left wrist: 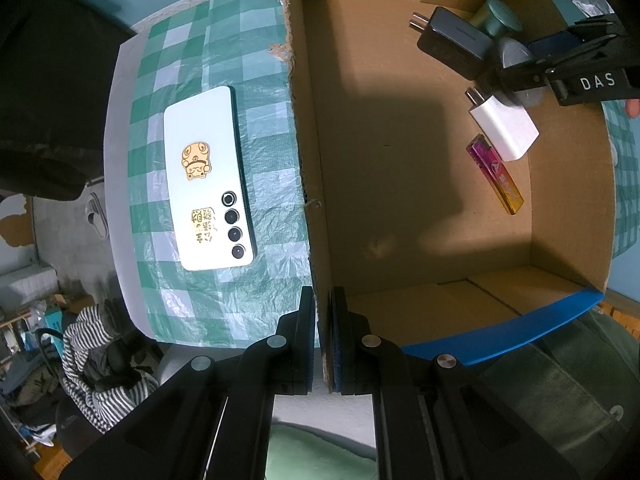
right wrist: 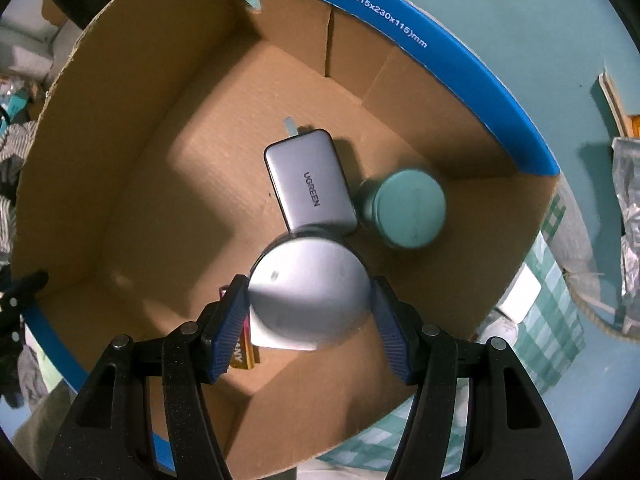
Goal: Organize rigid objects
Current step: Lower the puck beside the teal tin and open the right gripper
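1. Cardboard was pinched at the near edge: the left gripper (left wrist: 323,340), pointed straight down, had its blue ribbed pads closed together on the torn wall of the cardboard box (left wrist: 308,216).
2. Beside that wall, outside the box, a flat white phone (left wrist: 208,178) with gold stickers and four round lenses lay face down on a crinkled green-and-white checked cloth (left wrist: 268,216).
3. Inside the box, on the bare corrugated floor, a pink-to-yellow lighter (left wrist: 495,174) was seen just beside a white plug adapter (left wrist: 505,130).
4. In the right wrist view, the right gripper (right wrist: 310,312) was also aimed downward, and its jaws were clamped on a smooth, round silver tin (right wrist: 308,292), held over the box floor.
5. Just beyond the tin, a rounded grey charger (right wrist: 310,188) marked UGREEN lay flat, its prongs pointing away.
6. Next to the charger a teal cylindrical jar (right wrist: 412,208) stood near the box corner.
7. Farthest off, the box's blue rim (right wrist: 472,76) carried white printed lettering.
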